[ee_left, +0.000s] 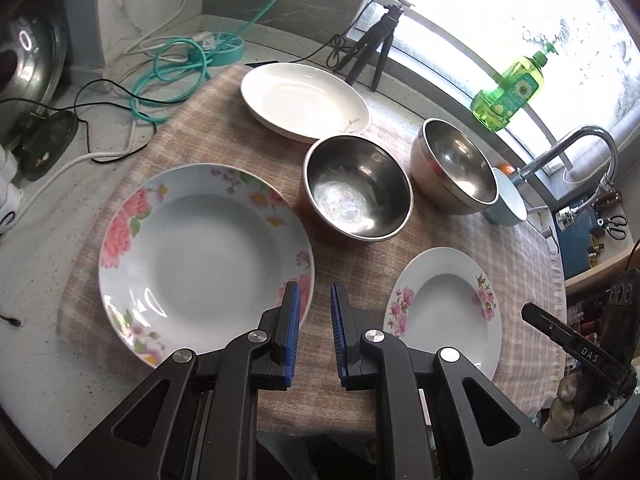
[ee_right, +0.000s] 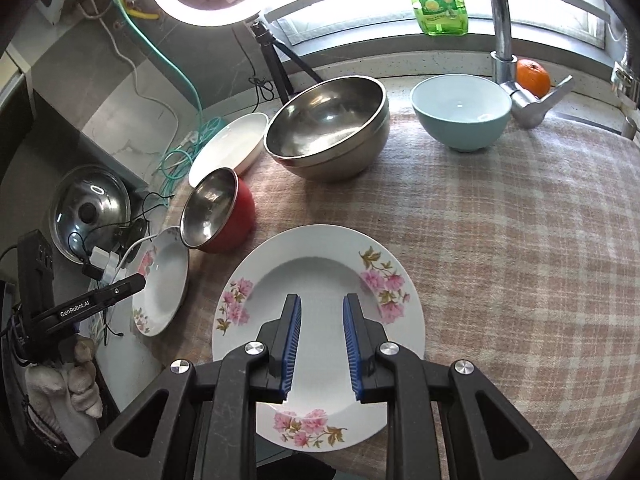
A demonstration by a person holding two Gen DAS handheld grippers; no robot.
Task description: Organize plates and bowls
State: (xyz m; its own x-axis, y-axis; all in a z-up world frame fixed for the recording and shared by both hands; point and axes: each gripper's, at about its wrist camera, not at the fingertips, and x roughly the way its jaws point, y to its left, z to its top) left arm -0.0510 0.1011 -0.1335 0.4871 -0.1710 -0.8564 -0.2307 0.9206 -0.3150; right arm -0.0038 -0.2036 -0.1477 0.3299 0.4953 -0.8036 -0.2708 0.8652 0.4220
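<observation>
Blue-padded right gripper (ee_right: 320, 344) fingers apart over floral plate (ee_right: 320, 280), left gripper (ee_left: 314, 332) likewise, empty

**Surfaces in front of you**

You have glossy glazed plates (ee_left: 206, 256) on a rough woven checked cloth (ee_right: 520, 260), shiny dented metal bowls (ee_right: 328, 128), a smooth glazed teal bowl (ee_right: 462, 114), and a clear green plastic bottle (ee_left: 508, 94)

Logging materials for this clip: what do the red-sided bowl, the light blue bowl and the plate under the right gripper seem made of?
Red bowl: looks like steel inside, mirror-like reflections, with a glossy red outer shell, possibly plastic or paint. Light blue bowl: probably glazed ceramic or melamine, smooth and opaque. Flowered plate: likely glazed ceramic, glossy white with printed pink flowers.
</observation>
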